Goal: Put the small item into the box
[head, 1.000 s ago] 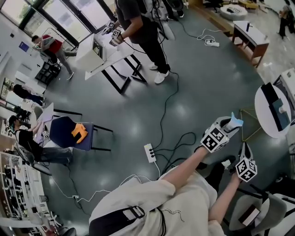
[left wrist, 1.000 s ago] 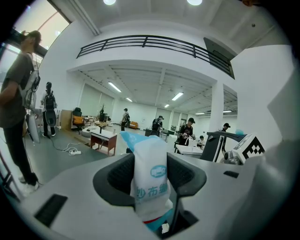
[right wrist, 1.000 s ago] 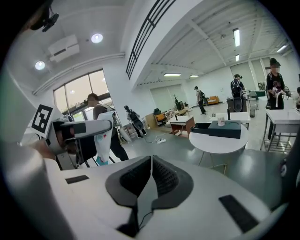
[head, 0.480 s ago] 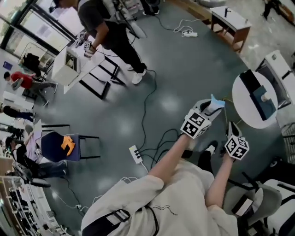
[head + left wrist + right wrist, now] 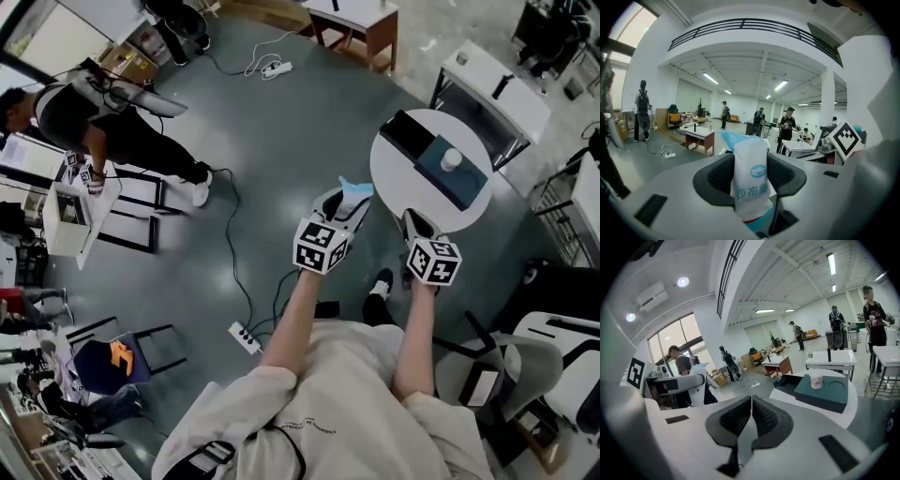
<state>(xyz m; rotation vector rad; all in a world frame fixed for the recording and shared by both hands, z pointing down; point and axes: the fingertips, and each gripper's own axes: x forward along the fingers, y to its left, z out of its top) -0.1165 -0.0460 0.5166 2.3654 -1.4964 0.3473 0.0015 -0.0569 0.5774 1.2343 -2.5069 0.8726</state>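
Observation:
My left gripper (image 5: 348, 202) is shut on a small white and light-blue packet (image 5: 355, 190), held upright over the grey floor just left of the round white table (image 5: 394, 178). In the left gripper view the packet (image 5: 750, 180) stands pinched between the dark jaws of the left gripper (image 5: 750, 174). On the table lies a dark teal box (image 5: 459, 176) with a small white cup (image 5: 451, 159) on it and a black piece (image 5: 407, 135) beside it. My right gripper (image 5: 412, 221) hovers at the table's near edge, shut and empty; its own view shows the right gripper (image 5: 750, 420), the box (image 5: 823, 393) and the cup (image 5: 815, 379).
A white rectangular table (image 5: 492, 82) stands behind the round one, and a wooden table (image 5: 353, 17) further back. Cables and a power strip (image 5: 245, 337) lie on the floor. A person (image 5: 112, 127) works at a stand far left. A grey chair (image 5: 528, 380) sits lower right.
The view has swung towards the round table, which is now close in front. Both grippers have come up to its near edge; the left still holds the packet.

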